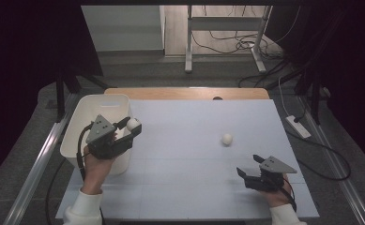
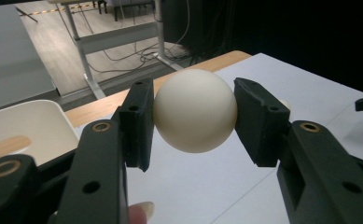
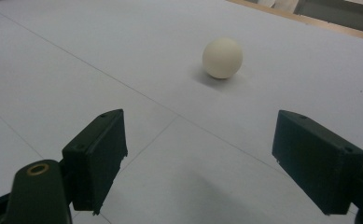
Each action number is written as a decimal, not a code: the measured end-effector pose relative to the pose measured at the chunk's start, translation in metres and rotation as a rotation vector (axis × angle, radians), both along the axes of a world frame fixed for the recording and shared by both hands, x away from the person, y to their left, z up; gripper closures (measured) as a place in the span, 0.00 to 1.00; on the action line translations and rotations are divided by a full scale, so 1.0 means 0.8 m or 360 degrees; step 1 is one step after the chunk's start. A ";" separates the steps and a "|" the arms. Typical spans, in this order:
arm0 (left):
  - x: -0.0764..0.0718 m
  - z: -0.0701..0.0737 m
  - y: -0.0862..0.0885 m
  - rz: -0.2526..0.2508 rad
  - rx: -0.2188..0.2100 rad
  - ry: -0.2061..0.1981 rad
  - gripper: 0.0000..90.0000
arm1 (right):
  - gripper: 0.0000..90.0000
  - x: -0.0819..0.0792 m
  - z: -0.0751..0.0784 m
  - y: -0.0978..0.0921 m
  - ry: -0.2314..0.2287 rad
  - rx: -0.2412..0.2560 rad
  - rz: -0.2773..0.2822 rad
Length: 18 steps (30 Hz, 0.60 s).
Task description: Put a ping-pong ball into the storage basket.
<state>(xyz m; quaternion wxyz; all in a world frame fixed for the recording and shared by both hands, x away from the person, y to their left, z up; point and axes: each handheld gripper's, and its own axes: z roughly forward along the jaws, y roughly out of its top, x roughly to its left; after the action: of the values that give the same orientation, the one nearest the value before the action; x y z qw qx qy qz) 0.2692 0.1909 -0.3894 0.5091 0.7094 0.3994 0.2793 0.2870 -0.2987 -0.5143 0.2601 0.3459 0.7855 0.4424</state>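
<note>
My left gripper [image 1: 132, 126] is shut on a cream ball [image 1: 133, 123], held in the air at the right rim of the white bin [image 1: 84, 115]. In the left gripper view the ball [image 2: 195, 110] is pinched between both black pads, with the bin [image 2: 25, 123] off to the left. A second cream ball [image 1: 226, 138] rests on the pale sheet right of centre. My right gripper [image 1: 249, 165] stands open near the front right, its jaws wide apart, a short way in front of that ball [image 3: 222, 58].
The pale sheet [image 1: 189, 154] covers the table, with a wooden edge [image 1: 189, 93] at the back. A desk frame [image 1: 224, 28] and cables lie on the floor beyond. A power strip [image 1: 297, 126] sits off the table's right side.
</note>
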 end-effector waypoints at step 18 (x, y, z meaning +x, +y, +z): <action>0.020 0.008 0.039 0.0138 -0.0026 0.0038 0.56 | 0.20 0.000 0.001 -0.001 -0.0006 0.0009 -0.0004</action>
<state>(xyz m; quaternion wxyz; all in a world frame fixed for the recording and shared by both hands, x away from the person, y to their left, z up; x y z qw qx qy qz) 0.2855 0.2217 -0.3831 0.4976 0.6905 0.4381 0.2893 0.2874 -0.2992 -0.5137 0.2613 0.3467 0.7833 0.4449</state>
